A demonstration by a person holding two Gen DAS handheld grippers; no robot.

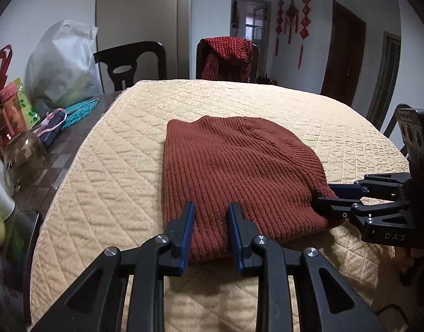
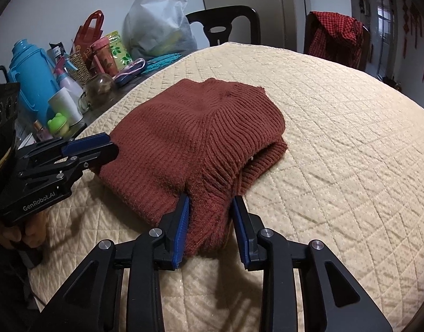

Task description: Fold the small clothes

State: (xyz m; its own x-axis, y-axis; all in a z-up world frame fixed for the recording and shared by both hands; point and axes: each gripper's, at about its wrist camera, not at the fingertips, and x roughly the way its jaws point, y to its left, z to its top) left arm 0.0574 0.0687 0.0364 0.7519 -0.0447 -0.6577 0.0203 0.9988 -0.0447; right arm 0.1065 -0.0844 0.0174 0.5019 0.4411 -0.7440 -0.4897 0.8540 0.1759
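A rust-red ribbed knit sweater (image 1: 234,166) (image 2: 201,127) lies folded into a compact bundle on a cream quilted table cover (image 1: 115,166) (image 2: 336,152). My left gripper (image 1: 210,206) (image 2: 112,145) is shut on the bundle's near edge, and cloth fills the space between its blue pads. My right gripper (image 2: 210,200) (image 1: 326,193) straddles the bundle's near right corner. A thick fold sits between its fingers, but a slim gap shows along the right-hand pad, so it stands open around the cloth. A hand (image 2: 32,232) holds the left gripper.
Clutter crowds the bare table strip on the left: a blue flask (image 2: 32,74), a glass jar (image 1: 26,155), bottles, a white bag (image 1: 62,63) and a teal mat. Two dark chairs stand behind, one draped with a red checked garment (image 1: 228,55). The cover's far and right parts are bare.
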